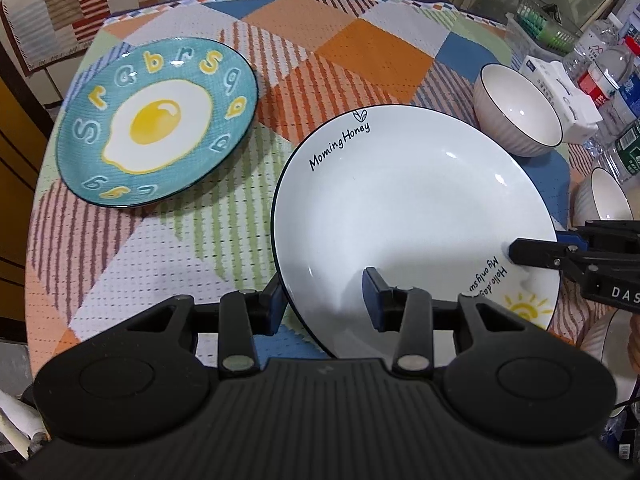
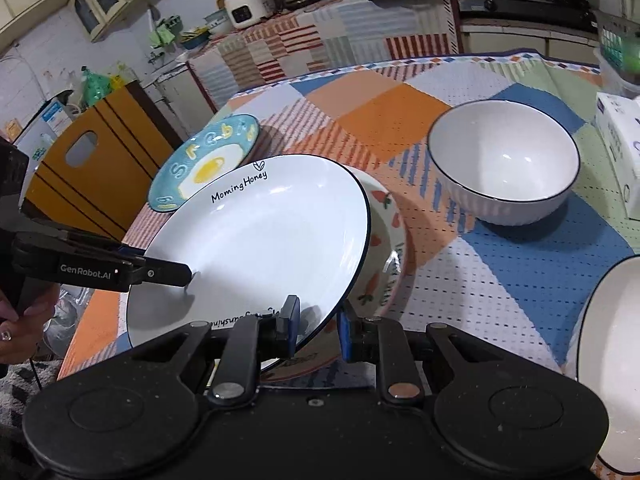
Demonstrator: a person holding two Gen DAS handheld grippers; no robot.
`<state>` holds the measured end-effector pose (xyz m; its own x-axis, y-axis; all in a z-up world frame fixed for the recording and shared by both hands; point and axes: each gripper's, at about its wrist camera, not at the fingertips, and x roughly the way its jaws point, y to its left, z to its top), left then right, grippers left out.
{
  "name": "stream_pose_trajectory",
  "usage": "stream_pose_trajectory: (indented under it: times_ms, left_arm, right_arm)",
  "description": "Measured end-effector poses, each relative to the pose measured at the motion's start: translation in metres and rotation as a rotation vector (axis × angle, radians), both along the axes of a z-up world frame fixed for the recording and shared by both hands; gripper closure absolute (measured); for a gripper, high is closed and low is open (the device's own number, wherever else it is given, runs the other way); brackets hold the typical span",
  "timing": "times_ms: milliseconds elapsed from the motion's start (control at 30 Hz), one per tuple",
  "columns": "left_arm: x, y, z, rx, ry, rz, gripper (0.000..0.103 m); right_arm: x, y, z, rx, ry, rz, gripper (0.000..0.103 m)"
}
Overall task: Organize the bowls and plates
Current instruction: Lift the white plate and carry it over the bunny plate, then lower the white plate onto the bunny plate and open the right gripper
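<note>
A white "Morning Honey" plate (image 1: 408, 200) (image 2: 260, 236) is held tilted above the table by both grippers. My left gripper (image 1: 326, 300) straddles its near rim, one finger under and one on top, and it shows from the side in the right wrist view (image 2: 176, 274). My right gripper (image 2: 318, 330) pinches the rim at its near right edge; it enters the left wrist view (image 1: 520, 252) from the right. Under the white plate lies a strawberry-pattern plate (image 2: 386, 248). A teal fried-egg plate (image 1: 156, 120) (image 2: 208, 160) lies at the far left.
A white ribbed bowl (image 1: 520, 112) (image 2: 504, 160) stands at the right, another bowl (image 1: 608, 196) (image 2: 612, 360) nearer. A tissue box (image 1: 560, 88) (image 2: 620, 152), bottles (image 1: 604, 68) and a basket (image 1: 540, 20) crowd the right edge. A wooden chair (image 2: 92, 176) stands left of the table (image 1: 360, 48).
</note>
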<state>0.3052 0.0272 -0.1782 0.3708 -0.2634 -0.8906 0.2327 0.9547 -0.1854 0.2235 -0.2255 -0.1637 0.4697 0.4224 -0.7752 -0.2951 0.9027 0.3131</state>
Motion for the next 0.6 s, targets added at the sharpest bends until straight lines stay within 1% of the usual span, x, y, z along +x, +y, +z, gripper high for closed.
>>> stream_pose_trajectory:
  times_ms: [100,233,400,500,600]
  left_arm:
    - [-0.001,-0.001,-0.003,-0.017,0.015,-0.006,0.065]
    - [-0.001,0.002,-0.011,-0.047,0.045,0.008,0.065]
    - [0.002,-0.007,-0.013,-0.029,0.058,-0.014,0.064]
    - [0.000,-0.012,-0.012,0.003,0.050,-0.024,0.064]
    - [0.003,-0.007,-0.013,-0.018,0.071,-0.002,0.064]
  right_arm:
    - [0.001,-0.001,0.002,-0.009,0.057,-0.051,0.079]
    - [-0.004,0.009,0.005,-0.078,0.044,-0.067,0.078]
    - [0.001,0.016,0.003,-0.160,0.061,-0.104,0.076]
    - [0.001,0.026,0.000,-0.242,0.039,-0.112,0.071]
    - [0.002,0.034,-0.001,-0.306,-0.001,-0.116,0.067]
